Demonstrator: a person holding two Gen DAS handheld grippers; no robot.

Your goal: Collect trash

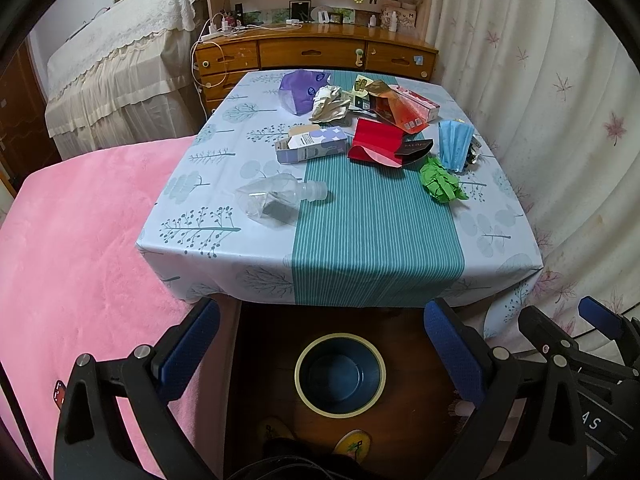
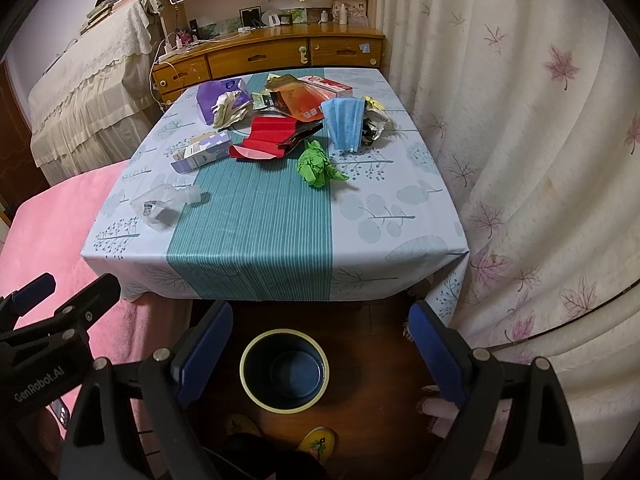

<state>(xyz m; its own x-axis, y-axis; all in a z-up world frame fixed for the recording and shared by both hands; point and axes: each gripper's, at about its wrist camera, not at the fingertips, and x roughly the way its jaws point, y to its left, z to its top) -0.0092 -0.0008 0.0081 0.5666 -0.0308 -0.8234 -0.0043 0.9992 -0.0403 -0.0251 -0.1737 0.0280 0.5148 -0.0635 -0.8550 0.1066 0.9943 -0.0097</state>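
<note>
Trash lies on the cloth-covered table (image 1: 500, 240) (image 2: 400, 232): a crushed clear bottle (image 1: 276, 200) (image 2: 164, 206), a purple carton (image 1: 310, 144) (image 2: 202, 152), red folded card (image 1: 376, 142) (image 2: 266, 136), a green paper wad (image 1: 440, 180) (image 2: 318, 164), blue masks (image 1: 454, 144) (image 2: 344, 124), a crumpled paper ball (image 1: 330, 106) (image 2: 230, 110), a purple pack (image 1: 298, 90) (image 2: 214, 96) and an orange pouch (image 1: 400, 108) (image 2: 298, 100). A blue bin with a yellow rim (image 1: 340, 374) (image 2: 285, 370) stands on the floor below. My left gripper (image 1: 322, 354) and right gripper (image 2: 320, 350) hang open above the bin, both empty.
A pink blanket (image 1: 80, 248) covers the bed to the left. A wooden desk with drawers (image 1: 312, 52) stands behind the table. A leaf-print curtain (image 2: 540, 160) hangs on the right. A person's slippered feet (image 2: 318, 442) stand near the bin.
</note>
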